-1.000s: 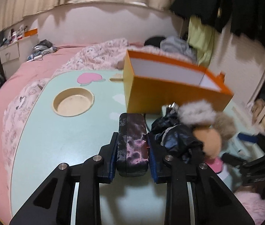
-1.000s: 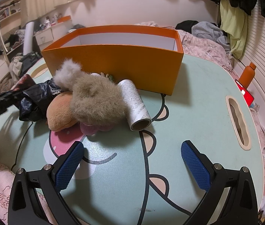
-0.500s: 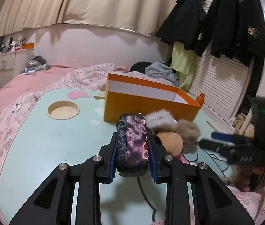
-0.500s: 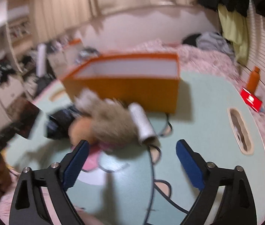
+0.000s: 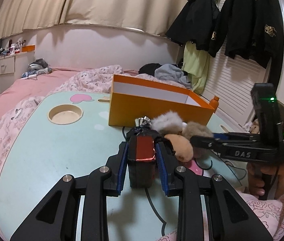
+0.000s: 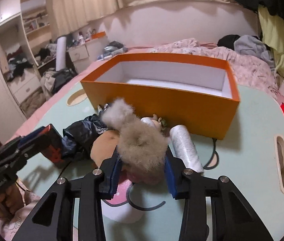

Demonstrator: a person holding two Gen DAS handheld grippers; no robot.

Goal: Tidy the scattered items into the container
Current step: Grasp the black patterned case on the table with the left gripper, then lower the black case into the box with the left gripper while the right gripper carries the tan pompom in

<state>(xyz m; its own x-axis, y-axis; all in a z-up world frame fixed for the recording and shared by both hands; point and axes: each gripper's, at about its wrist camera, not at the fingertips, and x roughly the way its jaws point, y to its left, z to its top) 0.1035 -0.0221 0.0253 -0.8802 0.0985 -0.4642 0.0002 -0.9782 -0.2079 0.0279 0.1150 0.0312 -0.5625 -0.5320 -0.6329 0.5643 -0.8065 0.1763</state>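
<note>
The right gripper [image 6: 142, 172] has advanced, fingers now closing around the furry plush toy [image 6: 142, 146] on the tabletop [image 6: 242, 160]; the left gripper [image 5: 142, 166] pinches a dark case [image 5: 142, 158]. Squeeze firmly, lift clear over the orange box [image 6: 162, 100] wall beyond.

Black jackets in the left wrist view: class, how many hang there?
2. One black jacket hangs above the yellow-green garment; the other jacket, gold-embroidered, hangs to its right. More may lie beyond the frame.

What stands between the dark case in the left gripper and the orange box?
The dark case, clamped in the left gripper, has the black bag and plush toy piled against the orange box, whose near wall it must clear.
</note>
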